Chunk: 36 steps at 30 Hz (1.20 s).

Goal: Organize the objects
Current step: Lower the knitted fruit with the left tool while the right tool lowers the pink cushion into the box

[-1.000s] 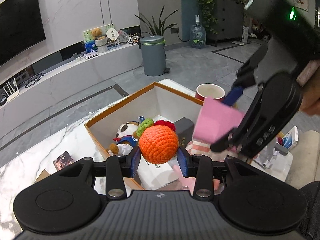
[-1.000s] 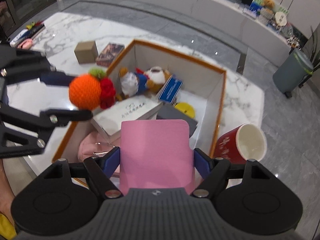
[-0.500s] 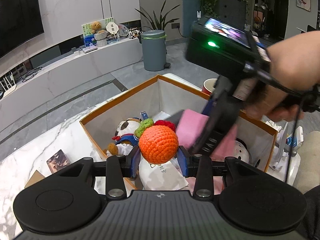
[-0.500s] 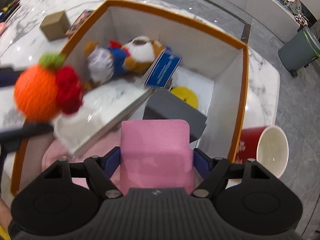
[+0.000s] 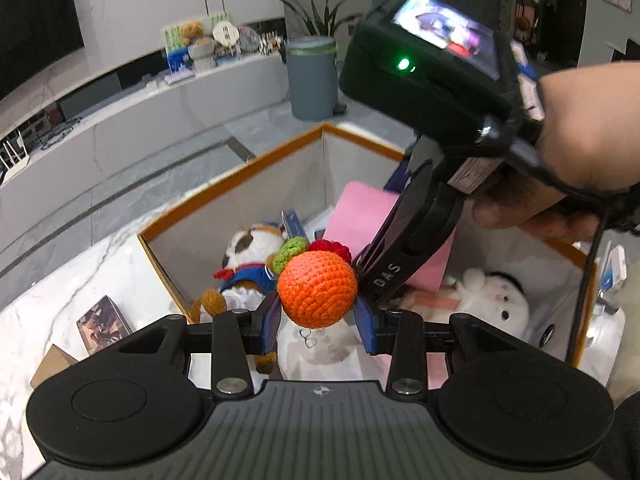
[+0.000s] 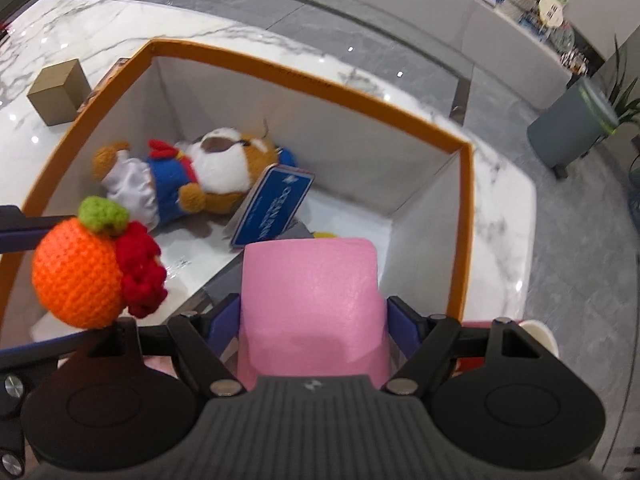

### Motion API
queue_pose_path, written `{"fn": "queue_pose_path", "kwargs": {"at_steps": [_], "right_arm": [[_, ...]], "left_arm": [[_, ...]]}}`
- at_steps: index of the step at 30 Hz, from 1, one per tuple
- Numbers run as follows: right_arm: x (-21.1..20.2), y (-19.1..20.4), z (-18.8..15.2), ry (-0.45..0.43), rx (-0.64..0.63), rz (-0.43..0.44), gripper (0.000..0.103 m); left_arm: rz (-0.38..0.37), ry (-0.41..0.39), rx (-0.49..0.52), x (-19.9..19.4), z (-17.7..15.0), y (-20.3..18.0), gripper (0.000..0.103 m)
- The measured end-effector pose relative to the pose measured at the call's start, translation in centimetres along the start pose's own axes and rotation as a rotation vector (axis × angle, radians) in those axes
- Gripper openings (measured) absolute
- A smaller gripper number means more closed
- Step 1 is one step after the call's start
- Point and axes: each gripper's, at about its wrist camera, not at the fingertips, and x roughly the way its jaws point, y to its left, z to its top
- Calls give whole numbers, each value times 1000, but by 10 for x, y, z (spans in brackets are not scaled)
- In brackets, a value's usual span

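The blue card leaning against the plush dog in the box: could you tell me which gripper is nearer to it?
Right. The right gripper, holding the pink block, is just in front of the blue card. The left gripper, holding the crocheted orange, sits farther back.

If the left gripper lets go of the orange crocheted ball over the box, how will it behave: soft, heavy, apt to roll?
The orange crocheted ball is knitted yarn, so probably soft and light, unlikely to break. Being round, it may roll a little, though the plush dog and the other things in the box should stop it. Its yarn probably grips the left gripper pads well.
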Motion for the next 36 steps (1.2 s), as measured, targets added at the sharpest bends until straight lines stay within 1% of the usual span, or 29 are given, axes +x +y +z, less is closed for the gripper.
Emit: {"fn": "queue_pose_path", "kwargs": {"at_steps": [2,8,13,15,16,18,19,20,21,24,26,31,36], "right_arm": [[1,2,-1,-7,-20,-10,79],[-1,2,-6,-26,-41,-11,80],[-1,4,-9,-43,-45,-26,80],[3,6,-7,-45,-47,-34,81],[4,8,-7,-44,-51,-37,81],[6,10,-7,-39,-61,-45,81],[6,11,-7,-37,-64,-48,81],[6,11,-8,-36,-64,-46,81],[6,11,-8,-35,-61,-45,82],[4,10,-8,-29,-48,-36,85],[0,7,-7,-30,-31,-29,87],[-18,4,-7,-46,-2,-36,87],[-46,6,0,-77,4,-62,87]], "left_arm": [[13,20,18,5,-2,-3,45],[-8,62,8,18,-11,-6,45],[11,61,12,21,-12,-12,46],[20,63,14,23,-13,-13,50],[30,67,22,24,-13,-14,57],[38,79,53,25,-14,-18,62],[41,81,59,24,-14,-19,68],[42,80,58,23,-15,-20,74],[39,75,48,22,-15,-19,76],[21,62,13,15,-16,-17,77],[21,55,1,11,-13,-14,80],[26,20,-29,-8,-7,-5,81],[39,-25,-48,-32,-2,4,82]]}}
